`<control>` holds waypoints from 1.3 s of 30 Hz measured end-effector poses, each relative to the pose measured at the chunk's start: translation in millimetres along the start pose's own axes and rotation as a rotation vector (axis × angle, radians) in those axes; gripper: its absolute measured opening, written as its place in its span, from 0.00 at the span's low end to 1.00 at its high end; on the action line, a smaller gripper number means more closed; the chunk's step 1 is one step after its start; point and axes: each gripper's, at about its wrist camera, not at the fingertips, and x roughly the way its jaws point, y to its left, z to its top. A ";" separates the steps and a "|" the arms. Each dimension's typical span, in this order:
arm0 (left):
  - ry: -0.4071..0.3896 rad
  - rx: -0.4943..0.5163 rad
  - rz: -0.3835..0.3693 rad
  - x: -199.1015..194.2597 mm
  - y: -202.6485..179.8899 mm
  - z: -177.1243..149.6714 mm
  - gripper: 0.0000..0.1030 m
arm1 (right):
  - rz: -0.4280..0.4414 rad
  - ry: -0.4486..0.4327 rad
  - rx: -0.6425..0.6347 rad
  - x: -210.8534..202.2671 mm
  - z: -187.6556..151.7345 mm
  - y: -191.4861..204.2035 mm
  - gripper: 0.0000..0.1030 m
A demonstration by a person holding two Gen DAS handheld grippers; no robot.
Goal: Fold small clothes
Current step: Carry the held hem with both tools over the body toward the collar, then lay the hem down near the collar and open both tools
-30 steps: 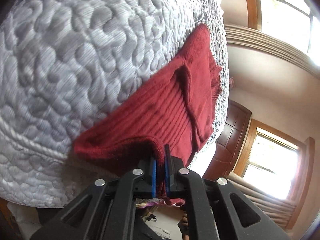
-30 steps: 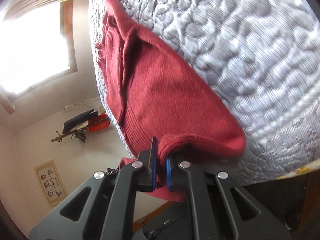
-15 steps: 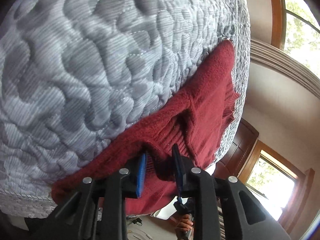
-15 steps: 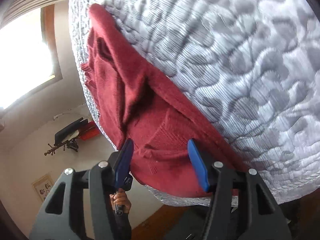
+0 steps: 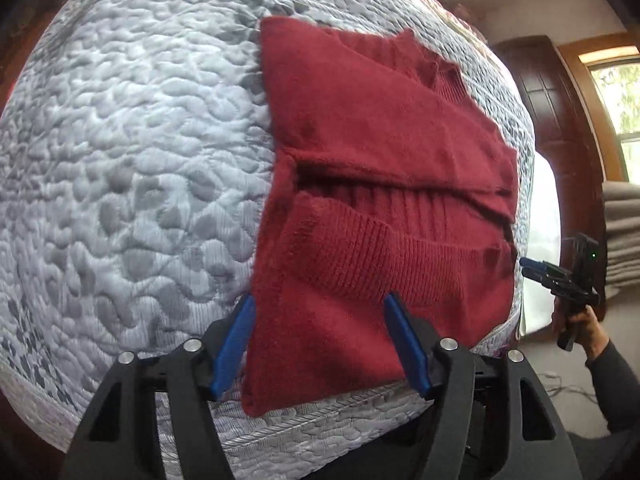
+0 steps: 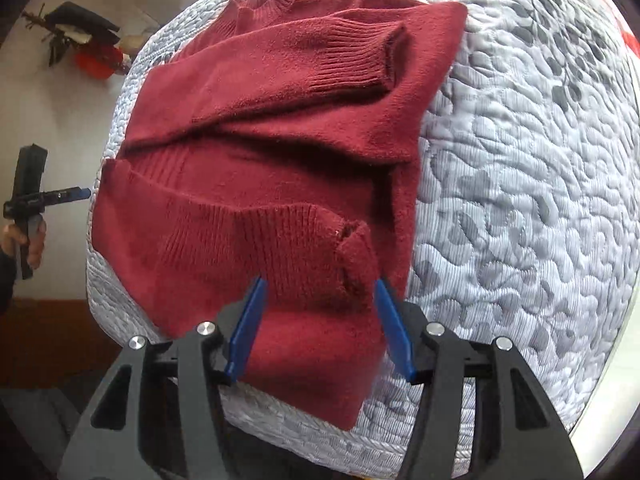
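The red sweater (image 5: pixel 384 168) lies flat on the quilted mattress (image 5: pixel 132 168), at the near edge, with both sleeves folded across the body. Its long axis runs away from that edge toward the collar (image 6: pixel 276 0). The left gripper (image 5: pixel 320 344) hovers over the hem's left corner, jaws wide apart, gripping nothing. The right gripper (image 6: pixel 320 324) hovers over the hem by the right side, near the lower sleeve cuff (image 6: pixel 356 264), equally wide and empty. Each gripper stands about equally near its own hem corner. Judgement: the next fold carries the hem forward toward the collar, both grippers working together.
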 end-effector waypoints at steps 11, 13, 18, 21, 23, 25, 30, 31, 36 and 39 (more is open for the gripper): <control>0.076 0.190 0.136 44.6 -25.3 24.3 0.63 | 0.024 0.032 0.007 24.2 24.5 8.6 0.45; 0.068 0.250 0.162 45.6 -37.7 23.7 0.57 | 0.029 0.035 0.003 21.8 21.5 4.6 0.41; 0.032 0.338 0.174 38.3 -55.5 23.8 0.53 | 0.038 0.027 0.002 14.1 17.3 -1.4 0.40; 0.065 0.335 0.165 46.0 -53.0 23.5 0.53 | 0.034 0.030 0.005 16.2 18.6 -2.6 0.40; 0.072 0.327 0.167 50.2 -51.5 23.7 0.53 | 0.031 0.028 0.008 17.5 20.7 -2.7 0.40; 0.067 0.312 0.161 50.4 -49.9 25.1 0.52 | 0.008 0.030 0.001 19.1 23.2 -1.6 0.40; 0.055 0.300 0.143 48.8 -43.2 26.3 0.46 | -0.024 0.058 -0.012 27.7 25.9 -2.0 0.45; 0.057 0.302 0.139 48.2 -42.0 26.2 0.40 | -0.023 0.068 -0.015 30.6 26.0 -1.4 0.45; 0.051 0.334 0.165 50.3 -46.6 24.5 0.07 | -0.005 0.095 -0.007 35.0 28.9 0.2 0.15; 0.035 0.333 0.149 47.0 -45.3 23.0 0.06 | 0.015 0.079 0.018 28.4 27.0 -1.9 0.06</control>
